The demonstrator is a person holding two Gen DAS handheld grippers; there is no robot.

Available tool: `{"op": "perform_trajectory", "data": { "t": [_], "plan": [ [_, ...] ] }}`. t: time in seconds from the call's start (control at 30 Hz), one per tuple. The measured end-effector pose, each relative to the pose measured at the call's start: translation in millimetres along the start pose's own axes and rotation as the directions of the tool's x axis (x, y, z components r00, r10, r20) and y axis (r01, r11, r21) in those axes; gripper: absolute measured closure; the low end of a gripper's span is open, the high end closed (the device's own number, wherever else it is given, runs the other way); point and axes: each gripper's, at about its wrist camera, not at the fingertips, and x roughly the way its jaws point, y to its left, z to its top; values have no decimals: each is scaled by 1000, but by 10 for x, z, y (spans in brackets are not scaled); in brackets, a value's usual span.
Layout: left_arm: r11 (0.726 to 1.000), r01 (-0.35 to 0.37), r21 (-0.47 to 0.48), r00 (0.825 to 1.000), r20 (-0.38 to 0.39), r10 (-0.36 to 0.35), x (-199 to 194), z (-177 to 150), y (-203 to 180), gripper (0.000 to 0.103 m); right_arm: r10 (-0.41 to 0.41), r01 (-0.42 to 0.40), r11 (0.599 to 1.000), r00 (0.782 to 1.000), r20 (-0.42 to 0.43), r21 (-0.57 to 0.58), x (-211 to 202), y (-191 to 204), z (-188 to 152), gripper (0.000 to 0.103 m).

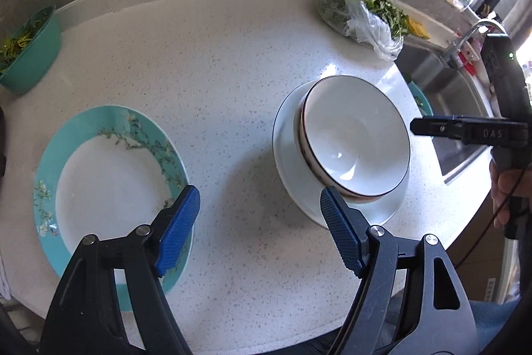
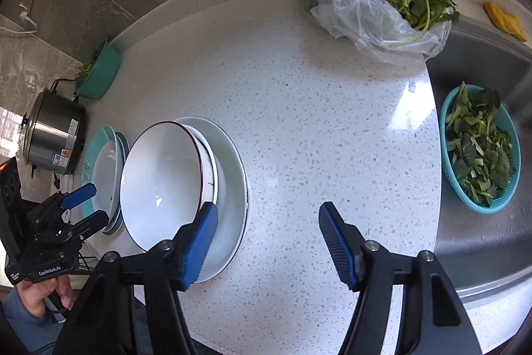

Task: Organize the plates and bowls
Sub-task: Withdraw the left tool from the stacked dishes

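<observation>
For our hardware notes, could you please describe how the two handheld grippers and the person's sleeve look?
Both the left gripper and the right gripper have black frames, silver pivot screws and ribbed blue pads. White lettering marks their black bodies. A thin black cable trails from the right one. The sleeve is grey-blue.

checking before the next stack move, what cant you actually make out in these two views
- How many bowls are nested: both views show rim lines only; the top one hides the rest.
- White plate centre: covered by the bowls, both views.
- Teal plate: right view, bowls and left gripper hide most.
- Sink: cut by frame edge.
</observation>
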Motion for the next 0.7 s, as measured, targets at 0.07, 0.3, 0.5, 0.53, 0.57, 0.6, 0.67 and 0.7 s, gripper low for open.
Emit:
{"op": "perform_trajectory", "data": {
  "t": [0.07,0.3,0.5,0.53,0.57,0.6,0.67,0.7],
  "plan": [
    [1000,4,-10,1000,8,-4,25,10,-6,29,-13,12,1000,1000,-15,-19,22,26,-10,36],
    [992,-59,-109,998,-12,58,229,-65,20,29,3,-6,997,999,-45,-72,127,-34,38,36],
    [973,-110,-202,994,-30,106,376,-103,-94,30,59,-73,985,994,-93,-153,250,-73,136,36],
    [970,-117,-212,993,-34,112,403,-107,-105,30,68,-83,984,993,-100,-160,270,-91,150,36],
    [967,-120,-223,993,-38,114,418,-119,-116,30,75,-93,981,991,-110,-172,293,-103,162,36],
    [963,-128,-237,992,-41,122,442,-123,-123,30,77,-97,978,990,-116,-183,315,-110,169,36],
    [960,-146,-240,989,-48,139,493,-111,-151,31,95,-120,973,987,-129,-198,362,-133,188,37],
    [958,-150,-243,989,-45,143,503,-104,-160,31,107,-132,970,986,-132,-204,380,-140,201,38]
  ]
}}
